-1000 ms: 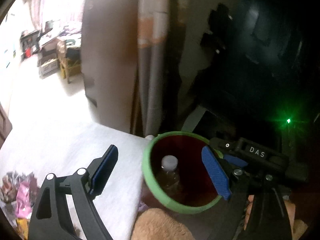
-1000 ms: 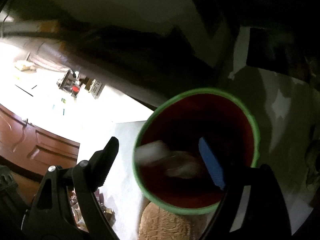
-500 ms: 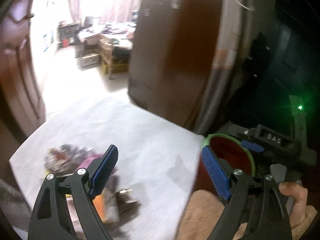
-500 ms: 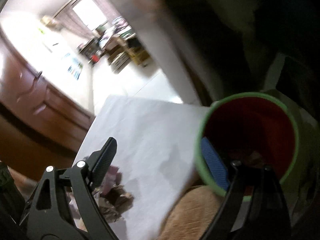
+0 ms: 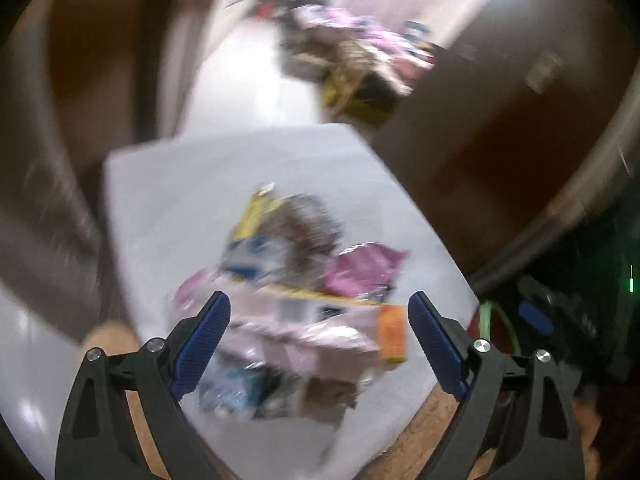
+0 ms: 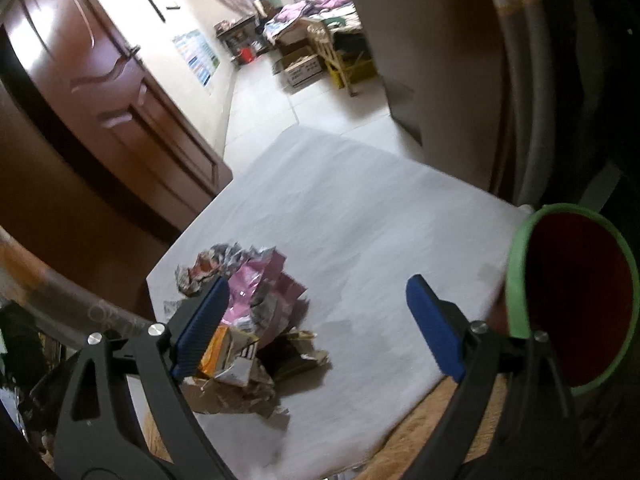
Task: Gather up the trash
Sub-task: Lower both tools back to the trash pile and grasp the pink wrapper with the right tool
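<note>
A heap of crumpled wrappers, pink foil and torn cardboard, the trash pile [image 5: 304, 308], lies on a white cloth [image 5: 192, 200]; the left wrist view is blurred. My left gripper [image 5: 318, 324] hangs open just above the pile, nothing between its blue pads. In the right wrist view the same trash pile [image 6: 248, 320] sits at lower left on the cloth [image 6: 360, 220]. My right gripper [image 6: 316, 312] is open and its jaws are still opening, empty, over the cloth beside the pile. A red bin with a green rim [image 6: 576, 296] stands at the cloth's right edge.
A brown wooden door [image 6: 100, 92] stands to the left. Pale floor tiles [image 6: 280, 104] lead to a far room with boxes and furniture. A tan furry surface [image 6: 424, 440] shows under the cloth's near edge. Dark furniture fills the right side.
Both grippers have swung left, away from the bin and toward the trash pile, rolling as they went. The left gripper is now over the pile; the bin has slid to the right edge.
</note>
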Available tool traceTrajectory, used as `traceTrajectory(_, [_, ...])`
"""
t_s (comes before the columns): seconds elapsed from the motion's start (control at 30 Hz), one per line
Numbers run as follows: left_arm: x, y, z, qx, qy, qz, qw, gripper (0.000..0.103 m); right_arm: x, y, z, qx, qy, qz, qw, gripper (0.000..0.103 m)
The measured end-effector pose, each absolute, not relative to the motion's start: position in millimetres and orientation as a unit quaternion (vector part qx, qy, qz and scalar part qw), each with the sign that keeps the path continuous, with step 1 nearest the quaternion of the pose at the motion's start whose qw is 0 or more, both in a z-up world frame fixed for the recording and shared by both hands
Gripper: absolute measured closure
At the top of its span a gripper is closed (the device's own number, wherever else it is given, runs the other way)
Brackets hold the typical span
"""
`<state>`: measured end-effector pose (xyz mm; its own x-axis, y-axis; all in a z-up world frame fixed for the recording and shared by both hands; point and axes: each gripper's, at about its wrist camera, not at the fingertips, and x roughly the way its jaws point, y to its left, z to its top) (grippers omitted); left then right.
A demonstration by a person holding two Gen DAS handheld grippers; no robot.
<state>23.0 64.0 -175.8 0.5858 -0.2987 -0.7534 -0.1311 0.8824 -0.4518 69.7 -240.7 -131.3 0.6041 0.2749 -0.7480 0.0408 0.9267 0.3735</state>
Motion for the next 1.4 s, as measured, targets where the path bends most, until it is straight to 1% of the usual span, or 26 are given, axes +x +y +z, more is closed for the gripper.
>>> traceTrajectory(0.1, [24, 84, -202, -0.298, 0.479, -0.032, 0.825, 0.017, 71, -229, -135, 0.176, 0.450, 0.074, 0.872, 0.014])
traceTrajectory(0.2, [26, 83, -224, -0.339, 0.495, -0.032, 0.799, 0.017, 72, -222, -137, 0.172, 0.455, 0.079, 0.870, 0.014])
traceTrajectory(0.33, [40, 73, -251, -0.354, 0.515, -0.022, 0.780, 0.017, 71, -215, -141, 0.168, 0.460, 0.084, 0.868, 0.014])
traceTrajectory(0.53, [59, 65, -269, -0.364, 0.526, -0.016, 0.769, 0.018, 71, -212, -147, 0.170, 0.469, 0.086, 0.863, 0.014])
traceTrajectory(0.57, [62, 65, -271, -0.362, 0.527, -0.017, 0.769, 0.023, 71, -211, -148, 0.170, 0.470, 0.087, 0.862, 0.014])
traceTrajectory(0.6, [63, 65, -275, -0.365, 0.530, -0.018, 0.765, 0.024, 72, -210, -150, 0.170, 0.472, 0.088, 0.861, 0.014])
traceTrajectory(0.63, [63, 68, -274, -0.369, 0.528, -0.018, 0.765, 0.031, 72, -208, -151, 0.170, 0.473, 0.088, 0.860, 0.014])
traceTrajectory(0.67, [64, 71, -272, -0.368, 0.526, -0.013, 0.767, 0.055, 73, -208, -153, 0.171, 0.475, 0.090, 0.858, 0.014])
traceTrajectory(0.7, [65, 72, -273, -0.360, 0.530, -0.012, 0.768, 0.067, 73, -206, -154, 0.172, 0.477, 0.091, 0.857, 0.014])
traceTrajectory(0.73, [66, 74, -274, -0.360, 0.534, -0.018, 0.765, 0.072, 74, -205, -157, 0.174, 0.480, 0.094, 0.855, 0.014])
traceTrajectory(0.83, [64, 82, -277, -0.378, 0.533, -0.031, 0.757, 0.075, 76, -202, -162, 0.181, 0.486, 0.099, 0.849, 0.014])
traceTrajectory(1.03, [59, 86, -278, -0.385, 0.535, -0.031, 0.751, 0.073, 95, -202, -177, 0.217, 0.497, 0.104, 0.834, 0.014])
traceTrajectory(1.1, [57, 81, -276, -0.379, 0.533, -0.024, 0.756, 0.061, 112, -203, -186, 0.242, 0.506, 0.101, 0.822, 0.012])
traceTrajectory(1.13, [53, 80, -275, -0.378, 0.532, -0.022, 0.757, 0.050, 121, -202, -190, 0.258, 0.509, 0.102, 0.815, 0.012])
traceTrajectory(1.17, [51, 79, -274, -0.379, 0.529, -0.015, 0.759, 0.043, 128, -199, -193, 0.266, 0.511, 0.101, 0.811, 0.012])
traceTrajectory(1.2, [50, 80, -272, -0.380, 0.526, -0.010, 0.760, 0.040, 137, -196, -195, 0.271, 0.512, 0.099, 0.809, 0.012])
traceTrajectory(1.23, [53, 79, -270, -0.381, 0.526, -0.003, 0.761, 0.033, 147, -190, -199, 0.270, 0.514, 0.095, 0.809, 0.011])
traceTrajectory(1.27, [54, 79, -269, -0.382, 0.524, 0.002, 0.761, 0.030, 155, -184, -202, 0.266, 0.516, 0.089, 0.809, 0.009])
traceTrajectory(1.3, [55, 79, -267, -0.386, 0.520, 0.002, 0.762, 0.029, 163, -177, -206, 0.261, 0.520, 0.083, 0.809, 0.007])
traceTrajectory(1.37, [58, 75, -264, -0.386, 0.517, 0.008, 0.764, 0.021, 179, -164, -218, 0.253, 0.536, 0.074, 0.802, 0.007])
traceTrajectory(1.4, [60, 74, -262, -0.385, 0.515, 0.013, 0.766, 0.020, 185, -159, -225, 0.252, 0.545, 0.072, 0.796, 0.007])
